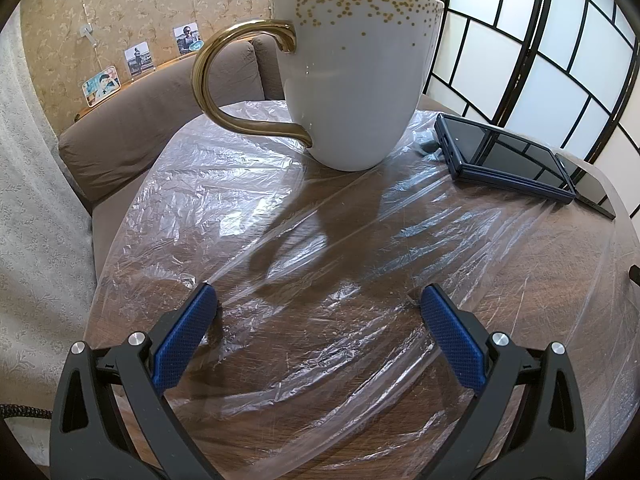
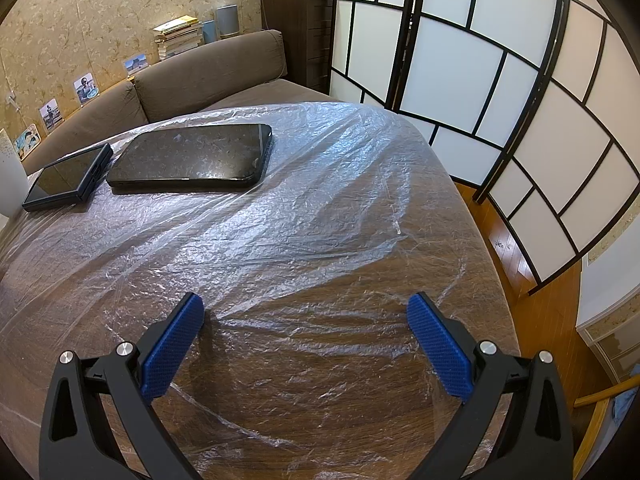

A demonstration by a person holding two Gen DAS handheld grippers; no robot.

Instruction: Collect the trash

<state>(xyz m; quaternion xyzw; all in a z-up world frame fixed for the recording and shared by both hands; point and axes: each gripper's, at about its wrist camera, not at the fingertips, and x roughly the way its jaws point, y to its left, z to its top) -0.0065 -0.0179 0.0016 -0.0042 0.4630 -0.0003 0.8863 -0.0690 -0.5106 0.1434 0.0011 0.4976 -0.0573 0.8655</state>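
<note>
A clear, crinkled plastic sheet lies spread flat over the wooden table; it also shows in the right wrist view. My left gripper is open and empty, fingertips low over the sheet, with a white mug with gold dots and a gold handle standing just beyond it on the plastic. My right gripper is open and empty, low over the sheet near the table's right side.
A dark folded phone and a flat black phone lie on the plastic at the far side; the folded one also shows in the right wrist view. A brown sofa stands behind the table. A paneled screen and wooden floor are to the right.
</note>
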